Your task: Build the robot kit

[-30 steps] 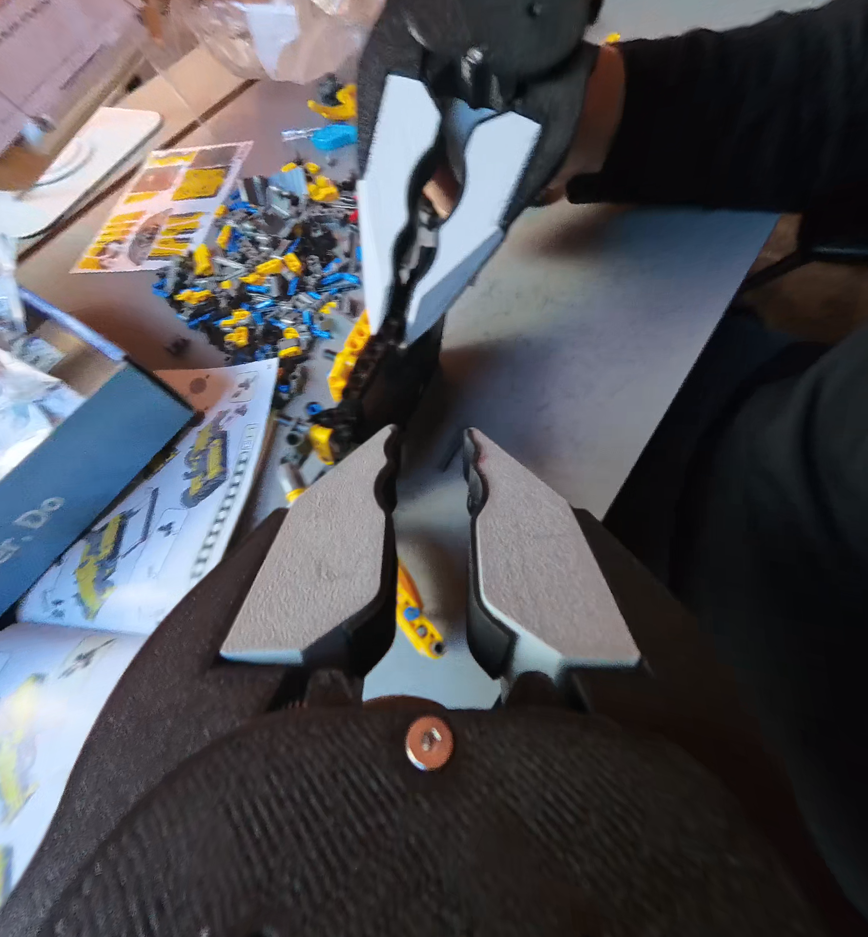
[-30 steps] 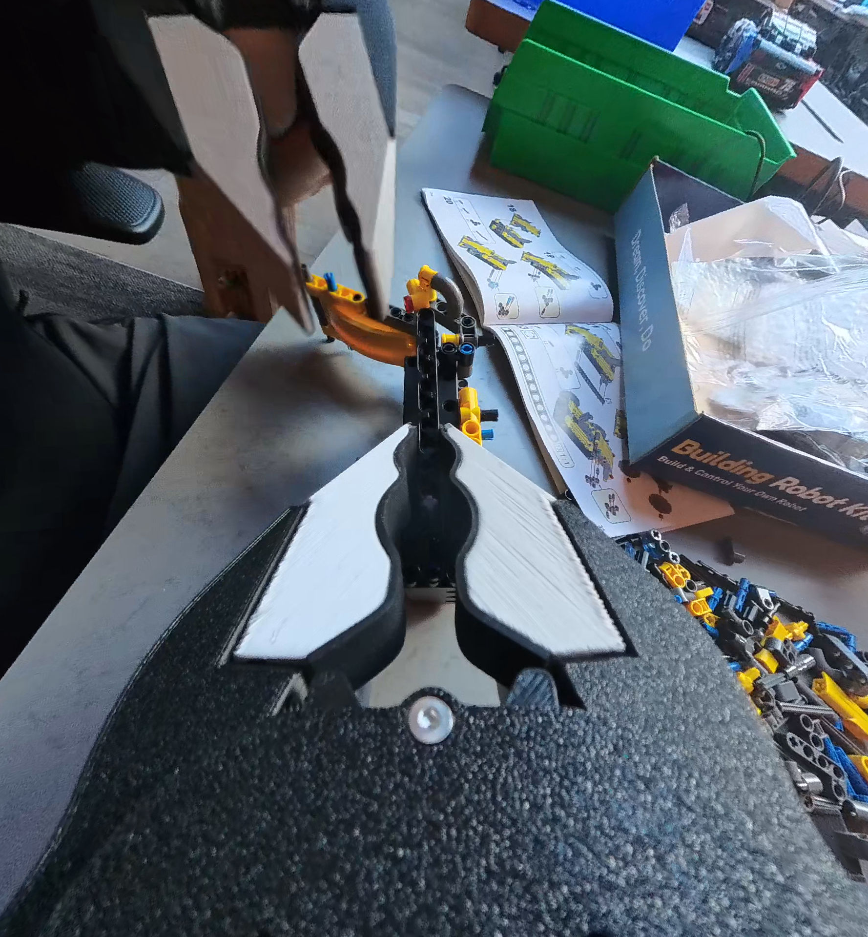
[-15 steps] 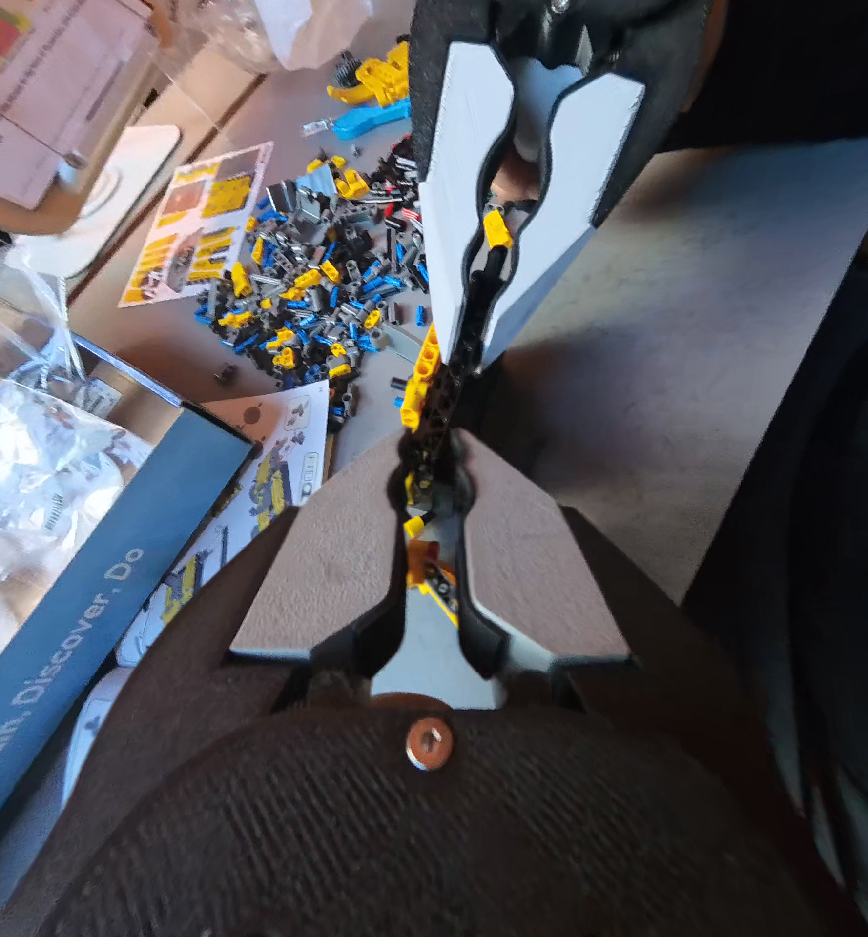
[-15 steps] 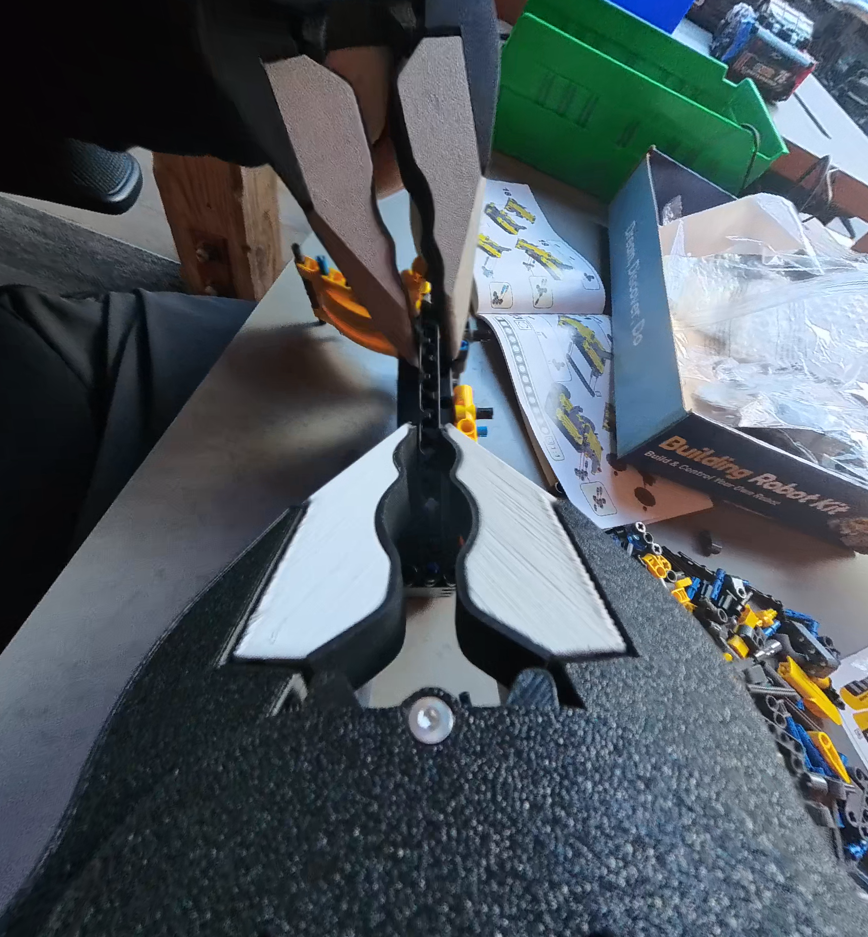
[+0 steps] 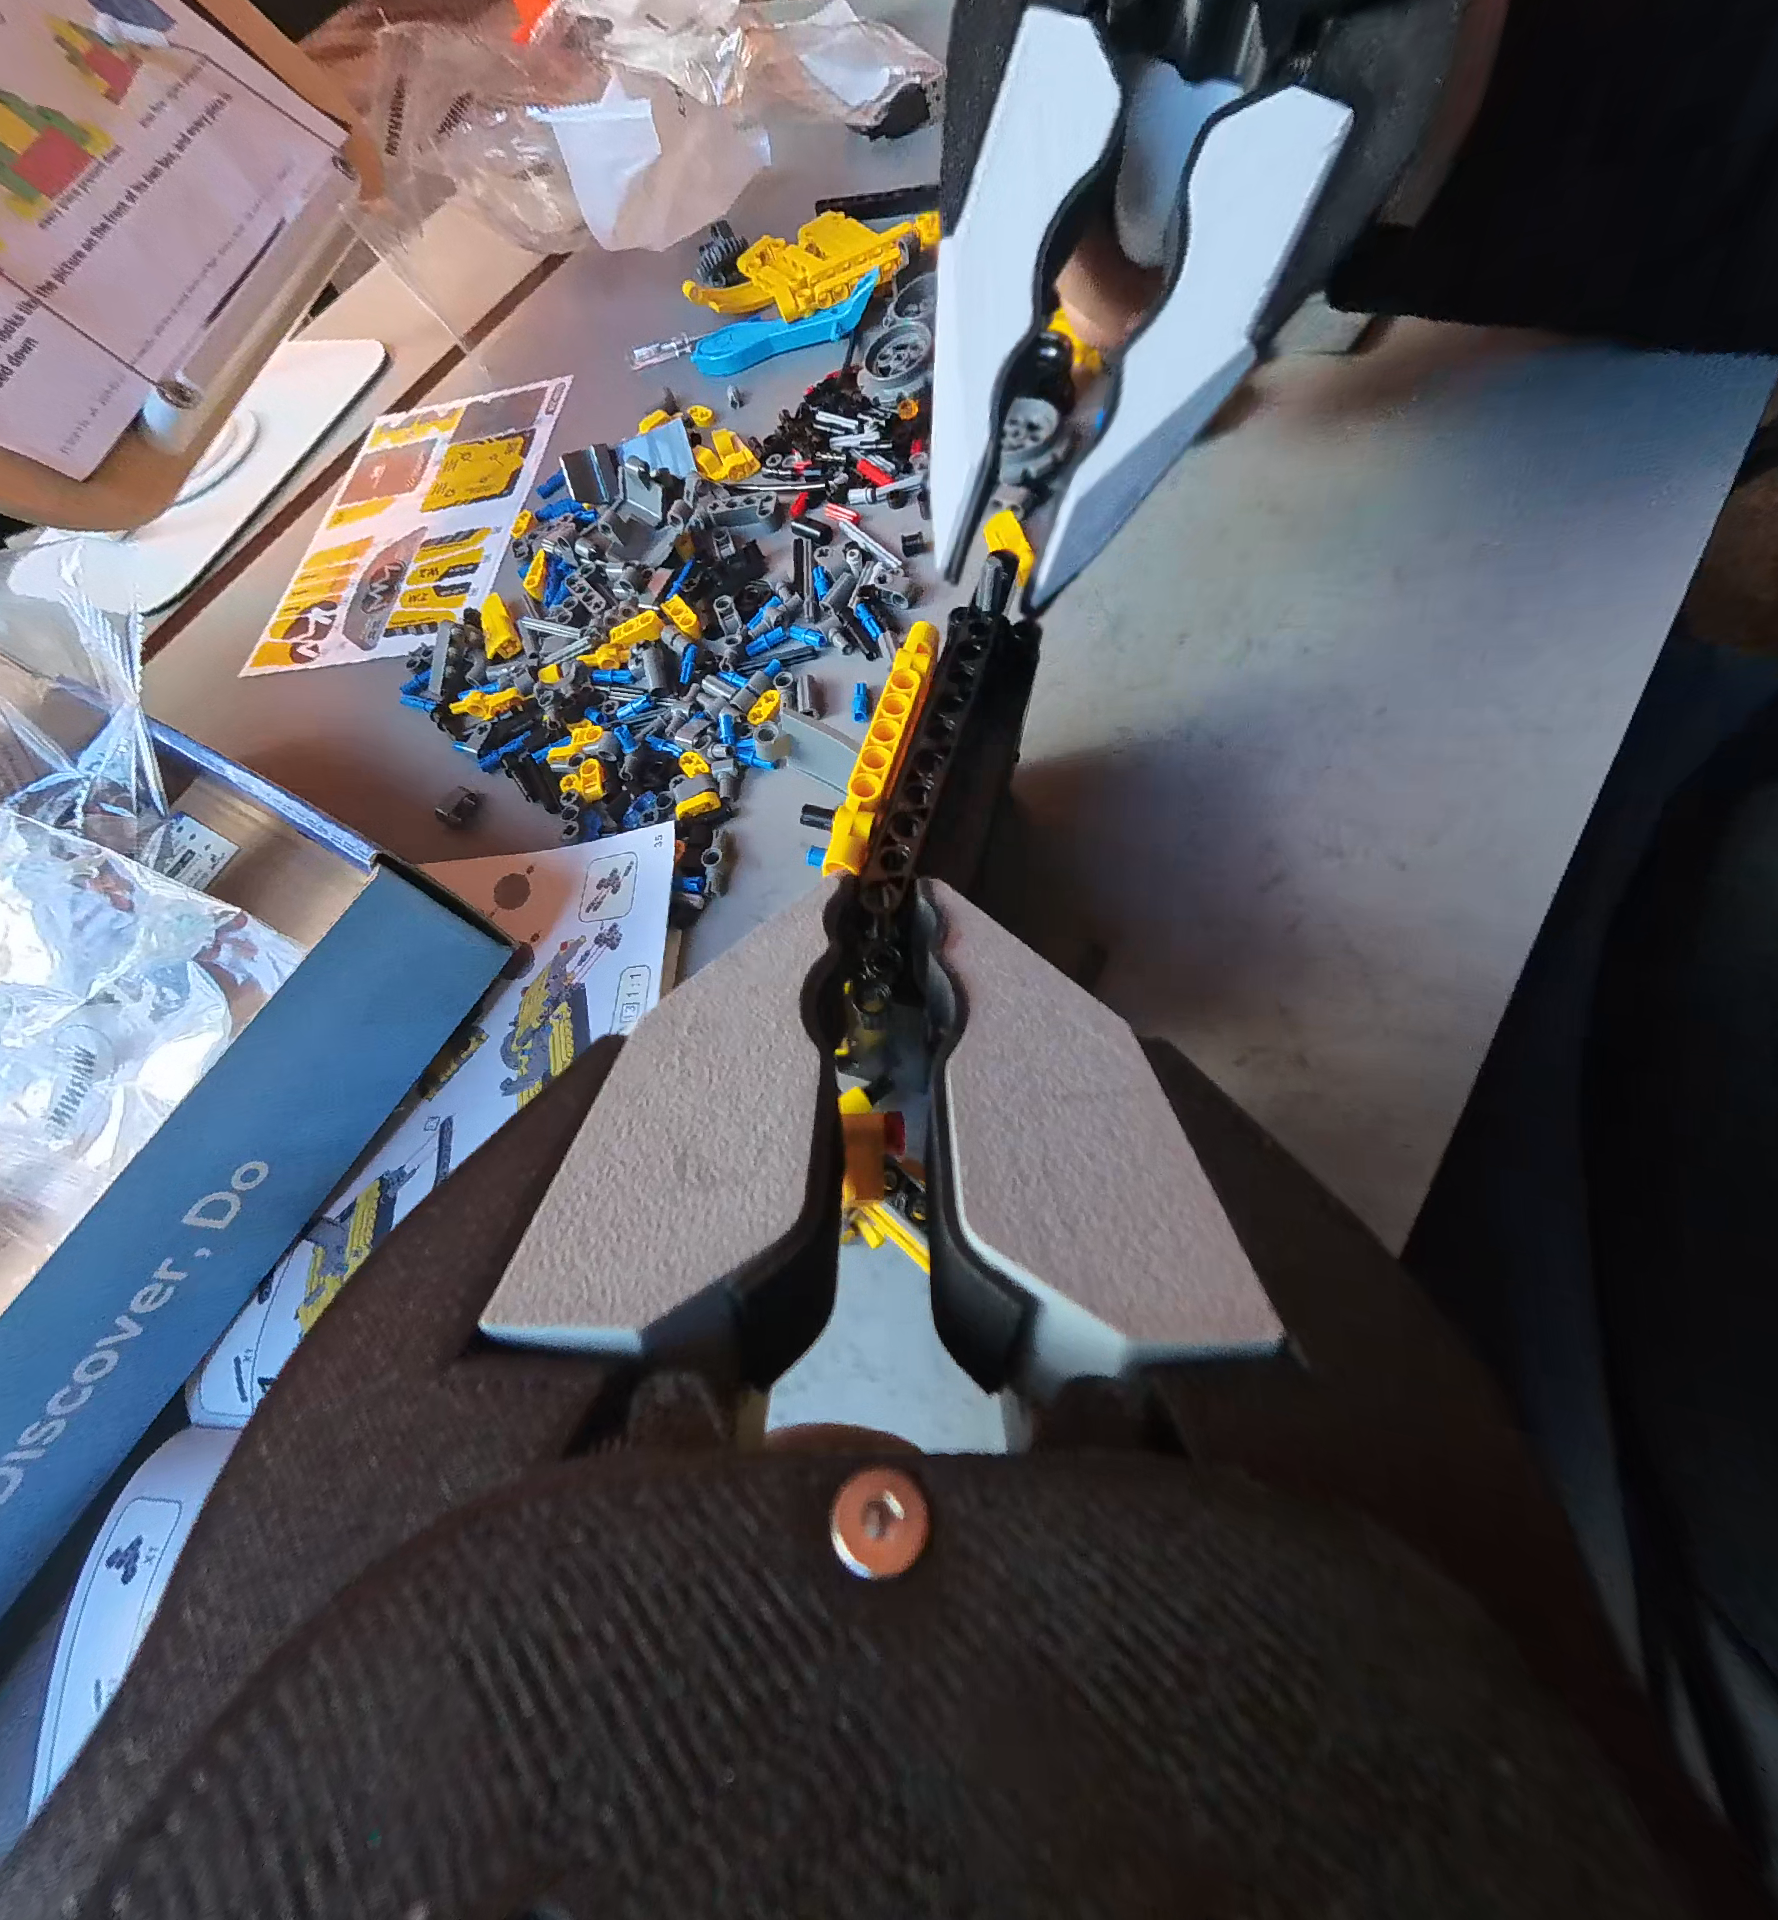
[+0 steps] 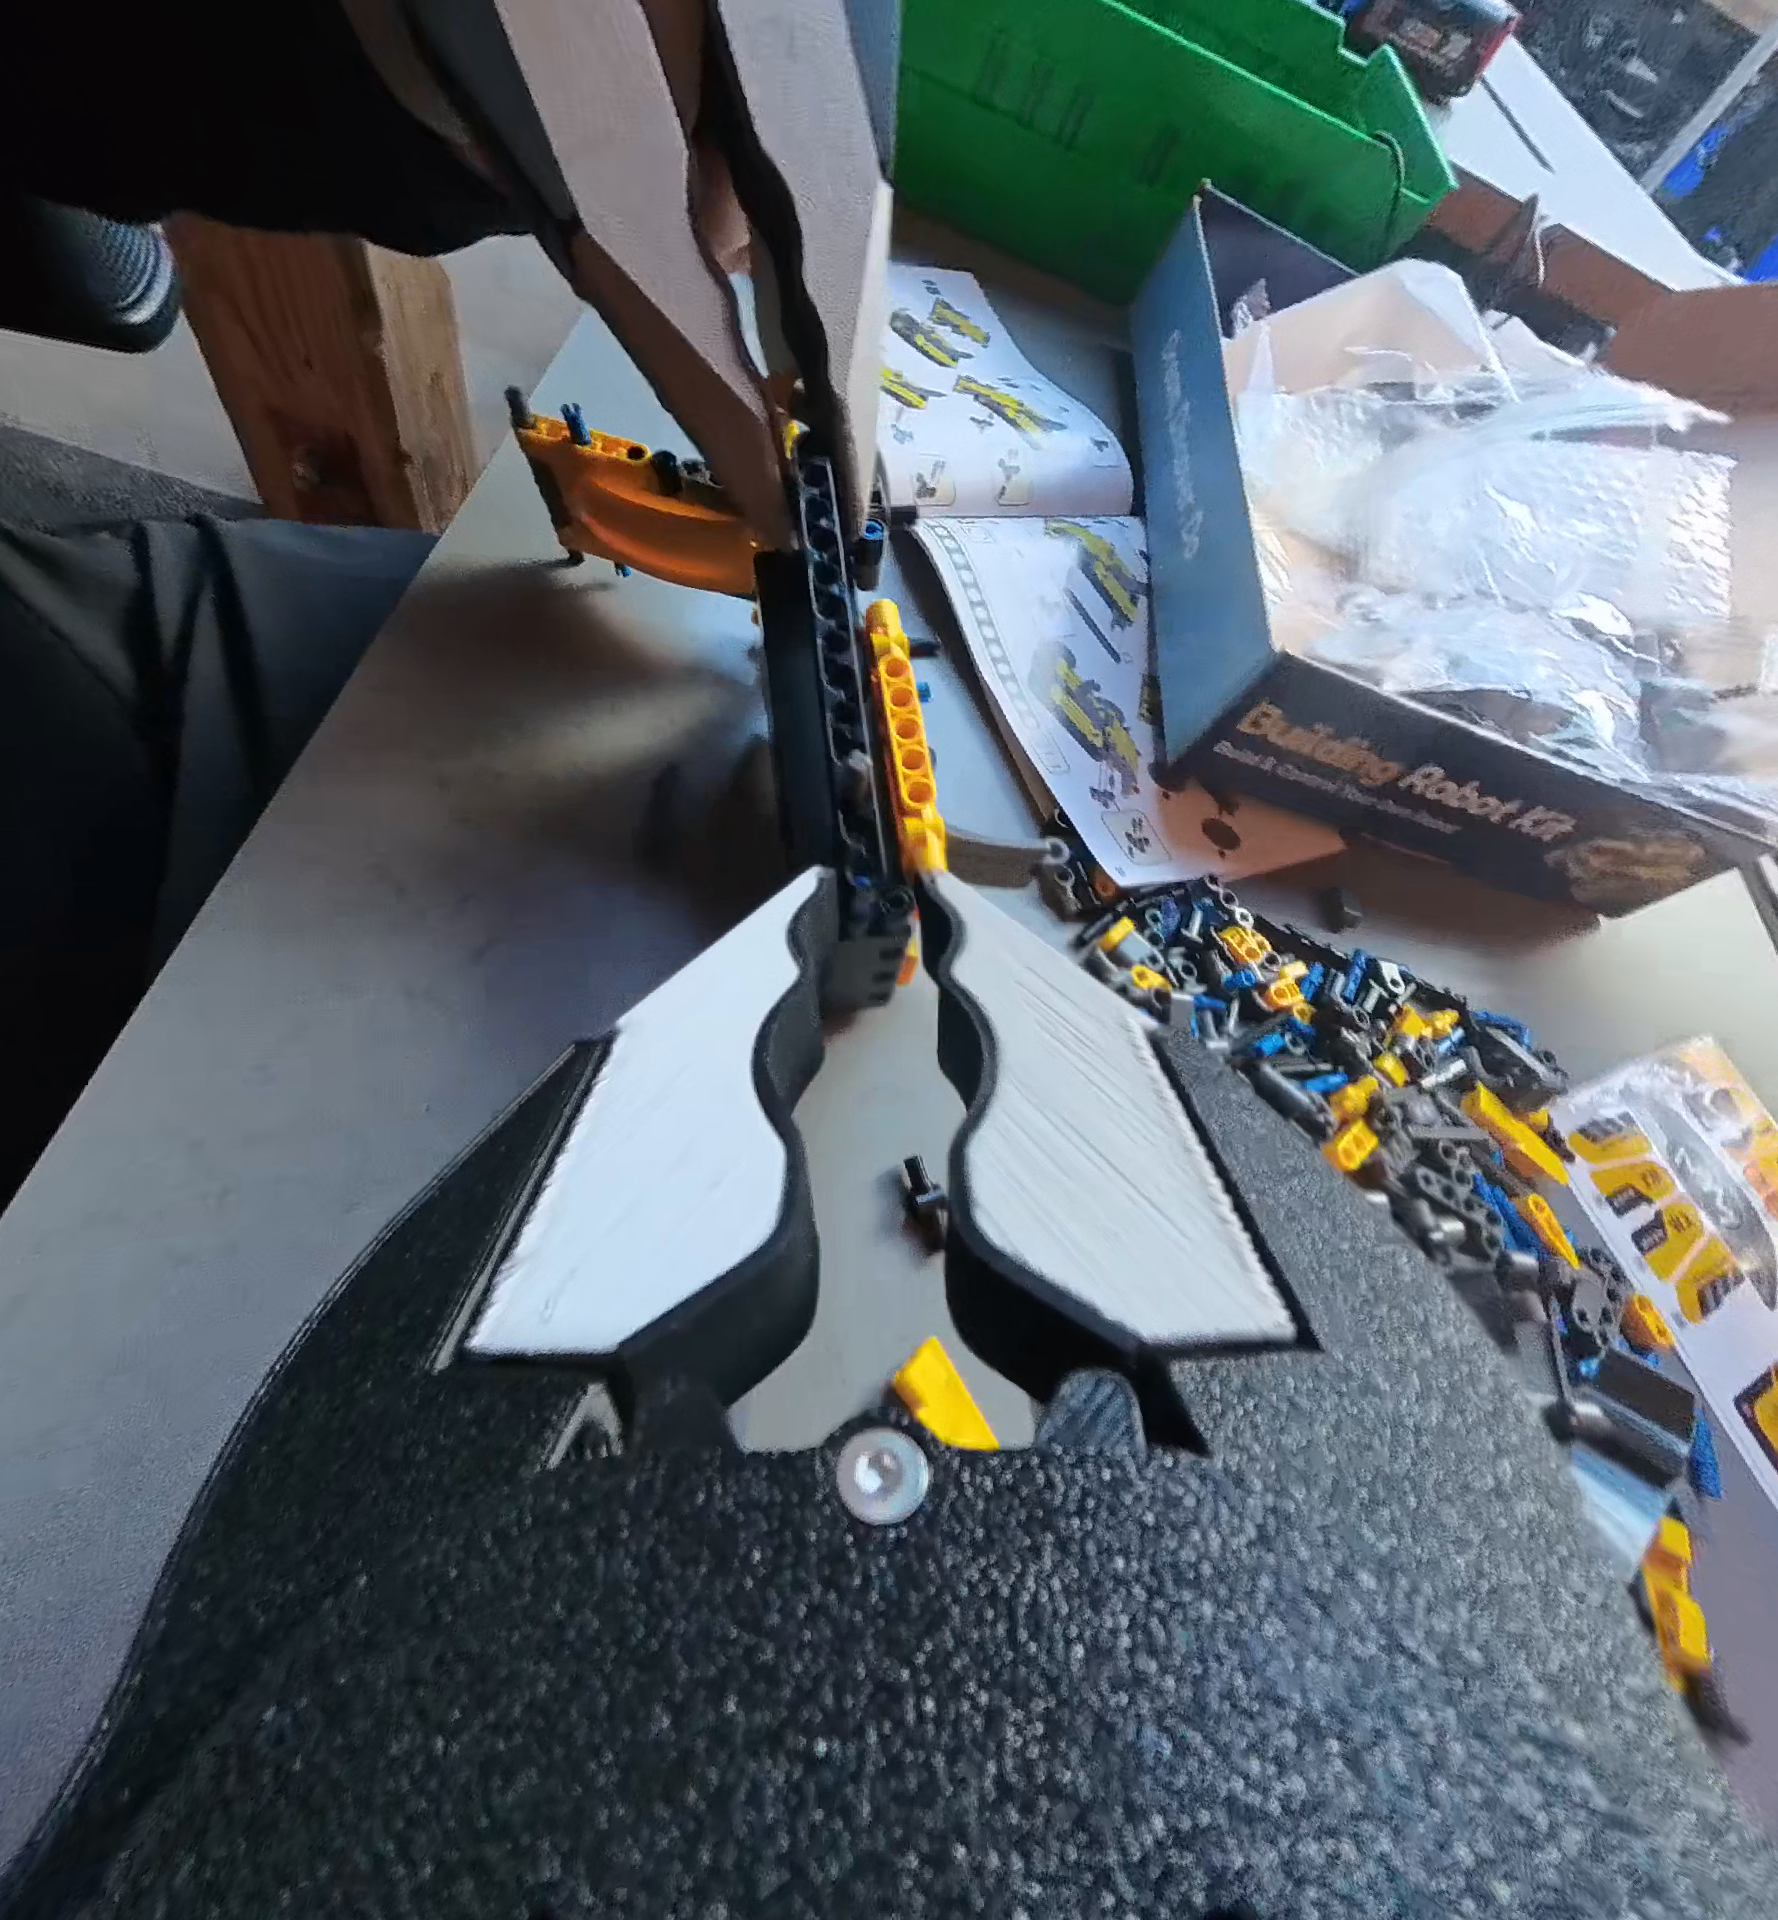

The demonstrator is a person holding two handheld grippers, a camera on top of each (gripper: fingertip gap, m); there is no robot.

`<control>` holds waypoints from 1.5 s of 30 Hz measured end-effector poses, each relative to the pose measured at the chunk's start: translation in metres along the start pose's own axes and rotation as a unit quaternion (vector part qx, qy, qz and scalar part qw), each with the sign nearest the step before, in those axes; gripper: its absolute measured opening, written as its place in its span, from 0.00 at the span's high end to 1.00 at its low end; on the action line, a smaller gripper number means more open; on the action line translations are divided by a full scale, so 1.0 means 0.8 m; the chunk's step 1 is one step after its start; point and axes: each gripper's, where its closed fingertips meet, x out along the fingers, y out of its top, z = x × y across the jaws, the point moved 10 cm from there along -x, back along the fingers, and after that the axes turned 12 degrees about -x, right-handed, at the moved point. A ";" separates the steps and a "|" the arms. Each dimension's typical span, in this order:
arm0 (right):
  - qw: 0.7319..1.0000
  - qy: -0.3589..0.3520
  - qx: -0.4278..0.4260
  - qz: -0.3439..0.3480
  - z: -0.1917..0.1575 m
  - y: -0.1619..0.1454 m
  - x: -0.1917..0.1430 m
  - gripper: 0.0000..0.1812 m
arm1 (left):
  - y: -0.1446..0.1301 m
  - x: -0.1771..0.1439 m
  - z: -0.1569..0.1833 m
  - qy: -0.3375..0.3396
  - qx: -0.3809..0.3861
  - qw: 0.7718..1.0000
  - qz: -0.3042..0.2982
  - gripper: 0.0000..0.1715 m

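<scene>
A long black and yellow brick assembly (image 5: pixel 916 748) stands on edge on the grey table (image 5: pixel 1332 831), spanning the gap between both grippers. My left gripper (image 5: pixel 880 904) is shut on its near end, where an orange curved part (image 6: pixel 646 509) sticks out sideways. In the right wrist view the left gripper (image 6: pixel 812 457) comes down from above onto the assembly (image 6: pixel 843 707). My right gripper (image 6: pixel 872 883) pinches the opposite end with only its tips. It also shows at the top of the left wrist view (image 5: pixel 994 587). A small yellow piece (image 6: pixel 942 1392) lies on the table under the right gripper.
A pile of loose small pieces (image 5: pixel 656 665) lies left of the assembly, with a sticker sheet (image 5: pixel 417 520) behind. An open instruction booklet (image 6: pixel 1020 644) and a blue box of plastic bags (image 6: pixel 1436 769) lie close by. A green bin (image 6: pixel 1124 135) stands behind. The table edge (image 5: pixel 1487 1039) borders a person's dark-clothed legs. Tip to tip, the grippers are about 8 centimeters apart.
My left gripper, open a second ago, has moved onto the assembly's end and shut on it. My right gripper has slid back along the assembly, so only its tips still pinch the end.
</scene>
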 end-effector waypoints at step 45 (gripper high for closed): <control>0.998 0.010 0.030 0.055 0.005 0.025 0.028 0.95 | -0.003 -0.004 -0.005 -0.023 -0.032 0.999 0.032 0.97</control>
